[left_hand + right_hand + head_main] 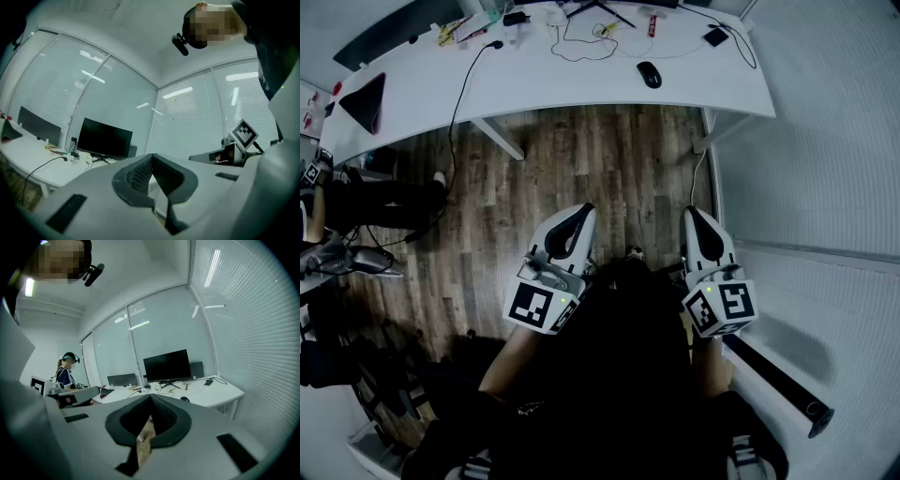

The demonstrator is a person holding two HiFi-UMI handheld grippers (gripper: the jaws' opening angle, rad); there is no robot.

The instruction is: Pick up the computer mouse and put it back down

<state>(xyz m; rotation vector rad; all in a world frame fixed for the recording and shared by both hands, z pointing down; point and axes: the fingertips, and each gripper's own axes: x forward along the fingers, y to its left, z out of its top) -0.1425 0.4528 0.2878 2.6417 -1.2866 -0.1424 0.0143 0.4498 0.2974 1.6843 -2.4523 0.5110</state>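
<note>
The black computer mouse lies on the white desk at the far side of the room; it also shows small in the right gripper view as the mouse in front of the monitor. Both grippers hang close to my body over the wooden floor, well short of the desk. My left gripper is shut with nothing in it, its jaws meeting at the tip. My right gripper is shut too and holds nothing, tips together. The left gripper view does not show the mouse.
On the desk lie a phone, loose cables, a monitor stand and a dark pad. Another person sits at the left by a second desk. Blinds-covered glass walls close the right side.
</note>
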